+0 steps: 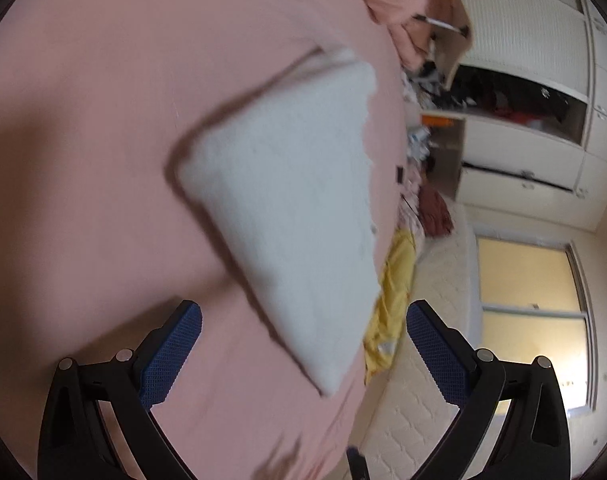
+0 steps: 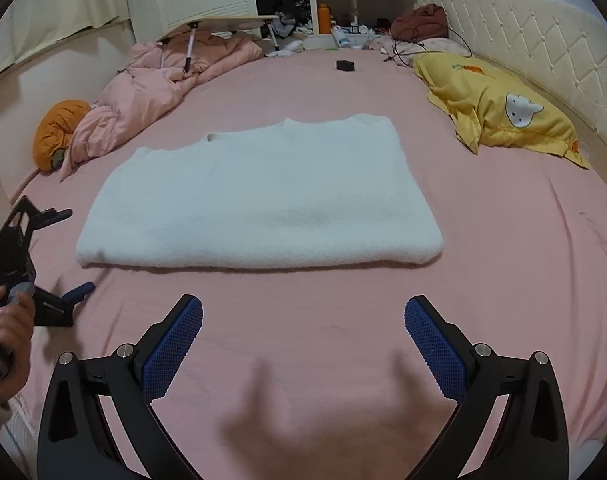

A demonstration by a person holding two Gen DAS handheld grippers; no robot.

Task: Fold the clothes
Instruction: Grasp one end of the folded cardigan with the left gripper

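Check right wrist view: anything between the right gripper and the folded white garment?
Nothing. In the right wrist view only bare pink bedsheet lies between the open right gripper and the white garment; a shadow falls nearer the camera.

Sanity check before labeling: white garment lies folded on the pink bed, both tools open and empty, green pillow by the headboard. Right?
One thing is off: the pillow by the headboard is yellow, not green, as the right wrist view shows. The rest holds: the white garment lies folded on the pink bed, and the left tool and right tool are both open and empty.
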